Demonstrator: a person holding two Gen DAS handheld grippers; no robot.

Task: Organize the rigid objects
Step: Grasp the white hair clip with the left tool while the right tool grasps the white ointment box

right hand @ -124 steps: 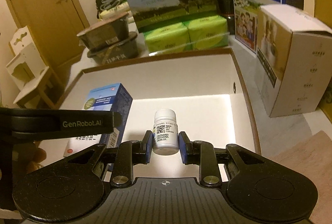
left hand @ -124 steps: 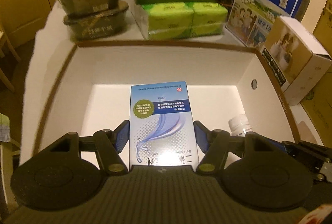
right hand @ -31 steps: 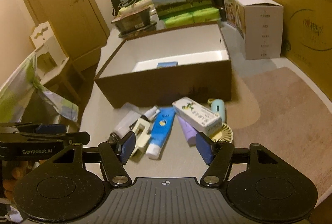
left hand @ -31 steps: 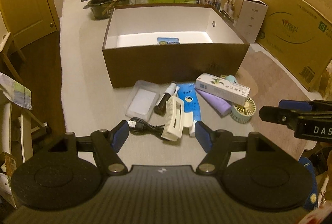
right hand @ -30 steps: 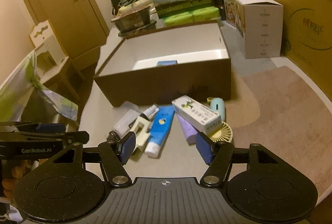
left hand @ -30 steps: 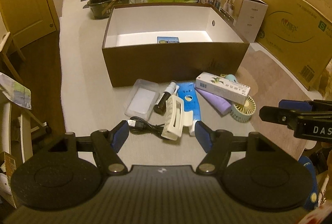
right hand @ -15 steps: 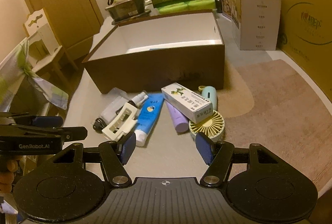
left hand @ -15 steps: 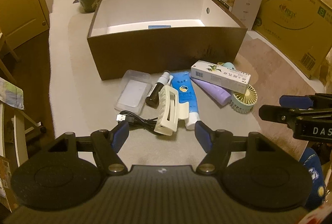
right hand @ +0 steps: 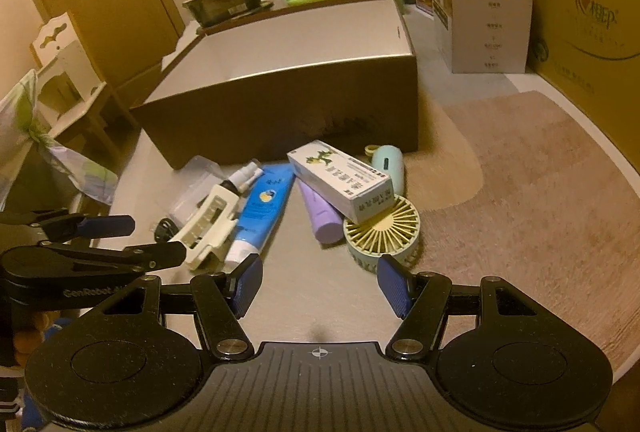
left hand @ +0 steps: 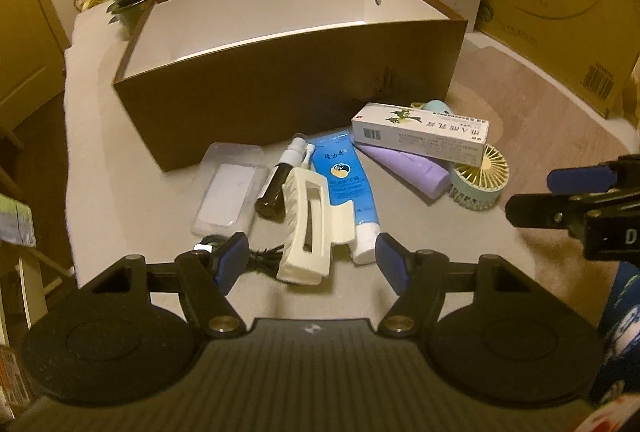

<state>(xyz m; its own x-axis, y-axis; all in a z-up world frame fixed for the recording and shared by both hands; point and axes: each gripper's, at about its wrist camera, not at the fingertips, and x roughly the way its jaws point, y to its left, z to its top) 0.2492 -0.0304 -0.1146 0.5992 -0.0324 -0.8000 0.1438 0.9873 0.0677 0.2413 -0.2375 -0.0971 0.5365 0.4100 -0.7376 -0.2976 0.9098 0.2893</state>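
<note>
While both tools gape empty, the left gripper [left hand: 311, 259] frames the cream hair claw [left hand: 308, 224]; the right gripper [right hand: 320, 286] hangs near the fan [right hand: 382, 232].

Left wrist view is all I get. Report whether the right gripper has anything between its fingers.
Observer: The right gripper is open, with nothing between its blue pads.
Operator: Describe the handle of the round pale-yellow fan; the carton hides it here.
Observer: A mint-green handle runs back toward the brown cardboard box, alongside the white rectangular carton.
Operator: Give me my left gripper from the side.
Observer: Its jaws are open, and one fingertip sits right beside the cream plastic hair clip. I cannot tell whether they touch.
</note>
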